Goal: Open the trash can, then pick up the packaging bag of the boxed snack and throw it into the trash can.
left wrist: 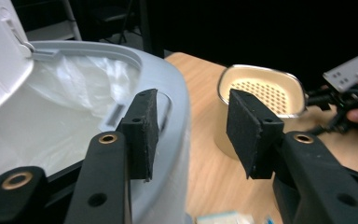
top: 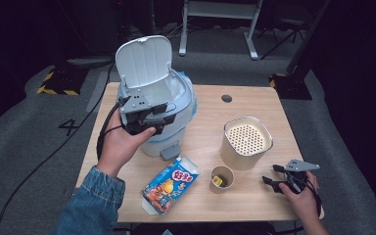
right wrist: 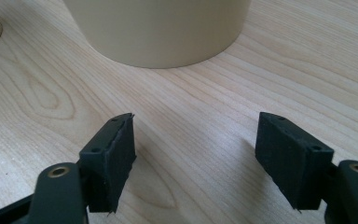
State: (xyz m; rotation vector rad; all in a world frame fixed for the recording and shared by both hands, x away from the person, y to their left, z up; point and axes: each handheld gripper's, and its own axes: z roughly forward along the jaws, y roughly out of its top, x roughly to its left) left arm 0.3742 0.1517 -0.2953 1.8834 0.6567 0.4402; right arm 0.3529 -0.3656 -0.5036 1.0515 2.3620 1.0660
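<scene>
One table (top: pixel 254 103), wooden top. One grey pedal bin (top: pixel 176 127), one white lid (top: pixel 143 61) raised, one clear liner bag (left wrist: pixel 88 74) inside. One beige canister (top: pixel 246 142) with a perforated top. One small paper cup (top: pixel 222 179), one yellow item (top: pixel 217 180) in it. One blue printed carton (top: pixel 170 185), lying flat. Two hand-held tools: left tool (top: pixel 149 120), right tool (top: pixel 273 177). One cable hole (top: pixel 226 98) in the tabletop.

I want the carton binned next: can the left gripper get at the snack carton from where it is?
Probably yes. The left gripper is open and empty at the bin rim, and the snack carton lies flat just below it on the table, nothing between them.
</scene>
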